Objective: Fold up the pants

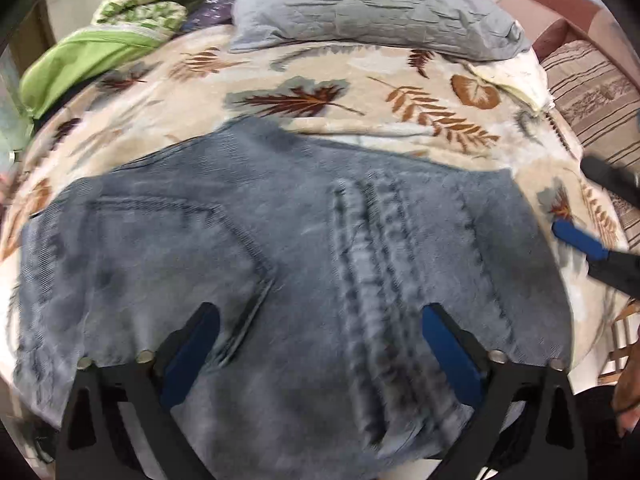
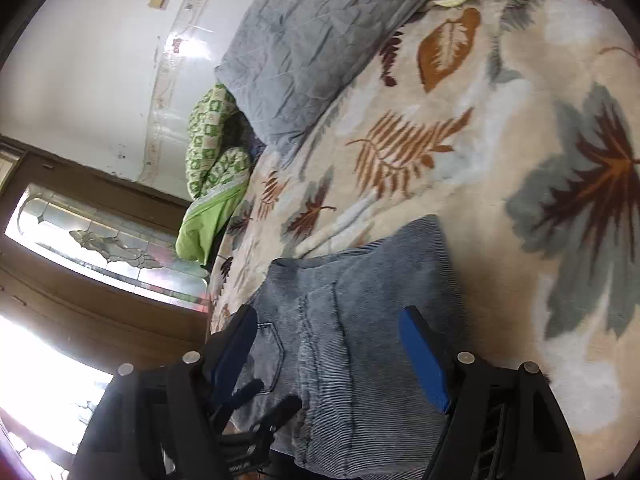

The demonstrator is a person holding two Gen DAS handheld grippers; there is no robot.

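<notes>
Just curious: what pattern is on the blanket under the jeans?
Autumn leaves, brown and grey on cream blanket; clearest in right wrist view.

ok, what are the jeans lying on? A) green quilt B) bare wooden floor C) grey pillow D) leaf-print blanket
D: the jeans lie flat on the leaf-print blanket, with both open grippers, left and right, holding nothing.

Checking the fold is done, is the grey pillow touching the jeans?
Apart. The left wrist view shows a strip of leaf-print blanket between the grey pillow and the jeans.
</notes>
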